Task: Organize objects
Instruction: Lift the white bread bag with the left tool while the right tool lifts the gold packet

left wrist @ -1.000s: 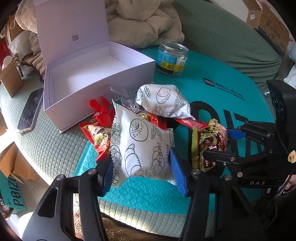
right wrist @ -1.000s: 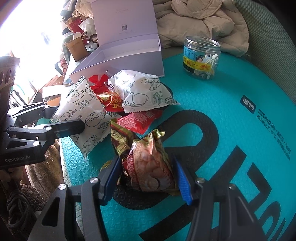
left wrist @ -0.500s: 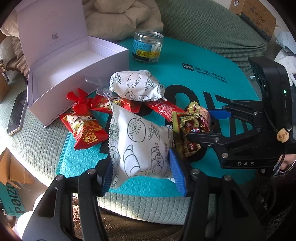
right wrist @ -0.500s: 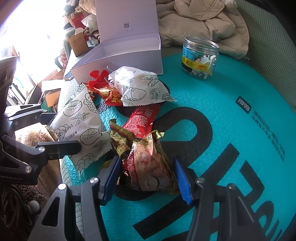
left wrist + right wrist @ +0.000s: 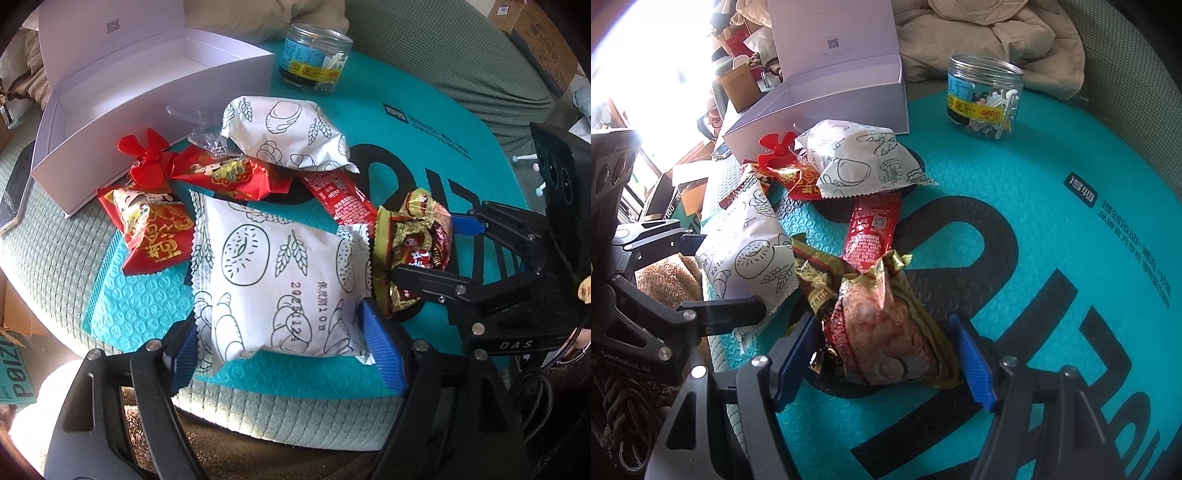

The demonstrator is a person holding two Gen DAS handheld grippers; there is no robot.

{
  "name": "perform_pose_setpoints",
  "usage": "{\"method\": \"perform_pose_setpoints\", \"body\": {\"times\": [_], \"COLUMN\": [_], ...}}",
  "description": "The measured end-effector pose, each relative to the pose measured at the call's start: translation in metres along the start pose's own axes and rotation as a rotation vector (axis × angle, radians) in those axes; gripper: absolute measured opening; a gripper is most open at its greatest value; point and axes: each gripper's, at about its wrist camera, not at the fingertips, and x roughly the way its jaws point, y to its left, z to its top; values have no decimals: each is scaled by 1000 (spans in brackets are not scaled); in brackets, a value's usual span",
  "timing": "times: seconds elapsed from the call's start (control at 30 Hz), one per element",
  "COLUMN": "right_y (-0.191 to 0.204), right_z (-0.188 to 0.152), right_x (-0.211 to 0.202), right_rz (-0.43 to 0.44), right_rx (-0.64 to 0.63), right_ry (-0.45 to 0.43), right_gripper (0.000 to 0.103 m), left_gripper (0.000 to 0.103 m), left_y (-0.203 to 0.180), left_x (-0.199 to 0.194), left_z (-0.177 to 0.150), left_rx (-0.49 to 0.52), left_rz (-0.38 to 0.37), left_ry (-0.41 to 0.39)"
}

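Your left claw clamps the white bread packet; the open box lies upper left. Your right claw grips the gold snack.

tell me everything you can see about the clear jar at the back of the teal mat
The clear jar is a squat round container that looks like plastic, standing upright on the teal mat near its far edge, apart from the snack packets. It has no lid on; its mouth is open. A blue label with a yellow band wraps its lower half. Inside lie small white stick-like items and some darker bits, too small to identify. Behind it sits a beige quilted fabric. Neither gripper touches it.
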Motion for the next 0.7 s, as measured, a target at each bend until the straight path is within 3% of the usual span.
{"method": "perform_pose_setpoints", "body": {"times": [0.23, 0.27, 0.47, 0.7], "right_y": [0, -1, -2, -1], "right_z": [-2, -2, -3, -4], "right_x": [-1, -2, -6, -12], "right_rz": [6, 11, 29, 37], "right_rx": [-3, 0, 12, 11], "right_ry": [-11, -12, -16, -15], "right_gripper": [68, 63, 56, 52], "left_gripper": [80, 78, 61, 58], "left_y": [-3, -3, -5, -8], "left_x": [2, 1, -6, -16], "left_z": [3, 3, 1, -5], "left_rx": [26, 27, 58, 64], "left_rz": [18, 14, 6, 2], "left_ry": [-13, -18, -49, -62]}}
